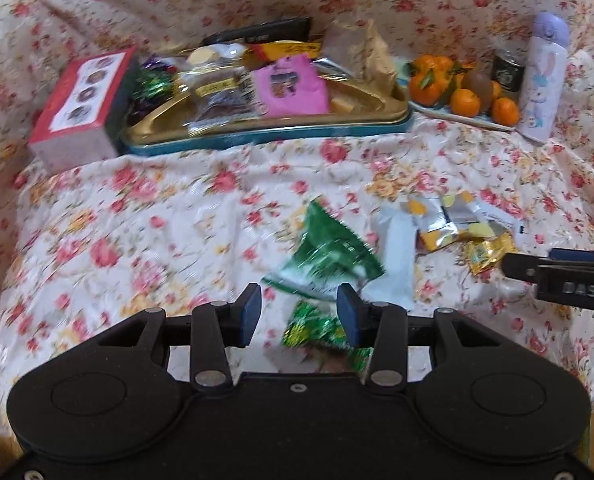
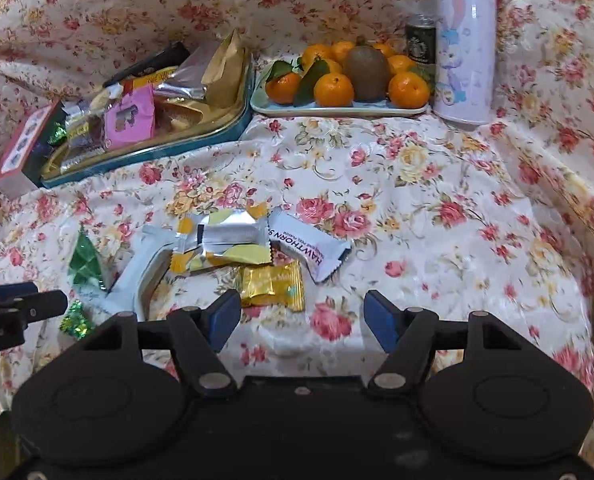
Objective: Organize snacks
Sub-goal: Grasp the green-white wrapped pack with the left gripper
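The gold tray (image 2: 233,120) with a teal rim already holds a pink packet (image 2: 131,120), a brown paper bag (image 2: 225,72) and clear wrapped sweets. In front of the tray, loose on the cloth, lie a green packet (image 1: 329,256), a small green candy (image 1: 317,328), a white bar (image 2: 313,252), silver-yellow sachets (image 2: 225,240) and a gold sachet (image 2: 273,286).

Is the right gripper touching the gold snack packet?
Apart. The right wrist view shows the open right gripper above bare cloth, with the gold snack packet lying just beyond its left finger.
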